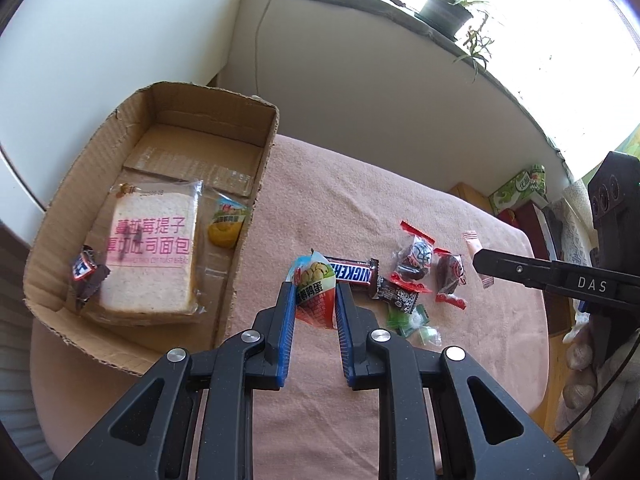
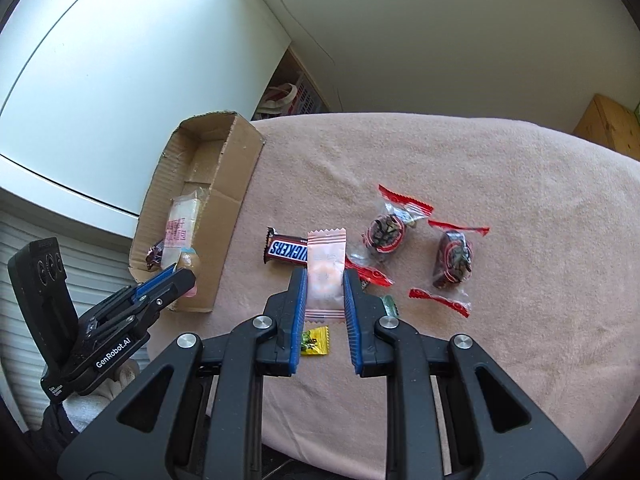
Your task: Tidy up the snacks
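The sorting looks partly done: the cardboard box (image 1: pixel 256 148) at the left end of the bench (image 1: pixel 400 208) already holds a wrapped slice of toast (image 1: pixel 150 256), a small dark chocolate bar (image 1: pixel 86 274) against its near left corner, and a yellow-green egg snack packet (image 1: pixel 226 220) beside the bread. Left out on the pink cloth are the Snickers bar (image 2: pixel 286 250), two dark sweets in red-edged clear wrappers (image 2: pixel 386 230) (image 2: pixel 454 260), a small dark candy (image 1: pixel 398 294) just beside the Snickers, some green sweets (image 1: pixel 412 322) and a little yellow packet (image 2: pixel 315 341); so, as I judge it, more than half of the pile has yet to go in. The left hand-held gripper (image 1: pixel 315 300) is closed narrowly on a second egg snack packet (image 1: pixel 314 292), its blue pads pressing the packet's sides, and holds it above the cloth near the box's right wall. The right hand-held gripper (image 2: pixel 325 292) is pinched at its tightest on a pale pink sachet (image 2: pixel 326 274), which stands upright between the pads, above the cloth over the Snickers and the yellow packet. Both carried items appear bound for the box, though neither is over it.
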A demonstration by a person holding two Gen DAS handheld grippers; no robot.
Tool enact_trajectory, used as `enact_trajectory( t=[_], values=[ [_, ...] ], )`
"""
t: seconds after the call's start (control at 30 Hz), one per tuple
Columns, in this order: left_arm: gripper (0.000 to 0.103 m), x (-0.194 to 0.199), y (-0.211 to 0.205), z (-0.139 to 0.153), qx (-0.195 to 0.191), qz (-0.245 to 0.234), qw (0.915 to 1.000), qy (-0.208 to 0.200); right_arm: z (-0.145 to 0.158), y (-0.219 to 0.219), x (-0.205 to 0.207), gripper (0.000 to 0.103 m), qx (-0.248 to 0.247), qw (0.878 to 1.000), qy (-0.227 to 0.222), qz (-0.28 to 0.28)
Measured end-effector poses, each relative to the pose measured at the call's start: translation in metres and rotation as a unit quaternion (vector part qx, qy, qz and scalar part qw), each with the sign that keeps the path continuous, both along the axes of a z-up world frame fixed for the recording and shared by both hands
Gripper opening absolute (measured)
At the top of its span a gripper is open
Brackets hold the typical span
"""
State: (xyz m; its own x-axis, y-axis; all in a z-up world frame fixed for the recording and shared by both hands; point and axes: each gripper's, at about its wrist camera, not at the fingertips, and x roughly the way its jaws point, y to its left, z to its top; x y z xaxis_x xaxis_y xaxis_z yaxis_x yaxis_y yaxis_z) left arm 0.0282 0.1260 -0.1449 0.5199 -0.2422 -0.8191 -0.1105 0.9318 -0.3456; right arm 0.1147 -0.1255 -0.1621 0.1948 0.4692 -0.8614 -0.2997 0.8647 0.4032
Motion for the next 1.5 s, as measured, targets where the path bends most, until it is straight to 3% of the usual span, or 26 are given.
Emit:
enact_trajectory(
  t=[0.4,0.6,0.97,1.17,1.2,1.27,1.33,1.5],
  values=[
    [0.008,0.006,0.045,0.004,0.008,0.049,0.9986,-0.018,0.021,0.077,0.024,0.019,0.008,0.998,-0.037,0.058],
    [0.008,0.009,0.073,0.003,0.005,0.079,0.9966,-0.022,0.014,0.115,0.033,0.019,0.005,0.995,-0.033,0.089],
    [0.008,0.015,0.094,-0.001,0.004,0.093,0.9955,-0.015,-0.004,0.193,0.045,0.019,-0.012,0.987,-0.041,0.153],
    [0.01,0.015,0.098,-0.003,0.011,0.094,0.9955,-0.01,-0.012,0.213,0.048,0.019,-0.021,0.984,-0.044,0.17],
    [0.014,0.015,0.098,-0.003,0.012,0.094,0.9954,-0.01,-0.013,0.214,0.048,0.022,-0.025,0.984,-0.045,0.173],
    [0.017,0.015,0.098,-0.001,0.012,0.096,0.9953,-0.009,-0.014,0.216,0.047,0.042,-0.024,0.983,-0.046,0.176],
    [0.017,0.014,0.098,-0.001,0.013,0.095,0.9954,-0.011,-0.012,0.214,0.046,0.056,-0.025,0.983,-0.055,0.174],
    [0.017,0.013,0.093,0.001,0.015,0.087,0.996,-0.013,-0.005,0.202,0.046,0.058,-0.023,0.984,-0.062,0.167]
  ],
)
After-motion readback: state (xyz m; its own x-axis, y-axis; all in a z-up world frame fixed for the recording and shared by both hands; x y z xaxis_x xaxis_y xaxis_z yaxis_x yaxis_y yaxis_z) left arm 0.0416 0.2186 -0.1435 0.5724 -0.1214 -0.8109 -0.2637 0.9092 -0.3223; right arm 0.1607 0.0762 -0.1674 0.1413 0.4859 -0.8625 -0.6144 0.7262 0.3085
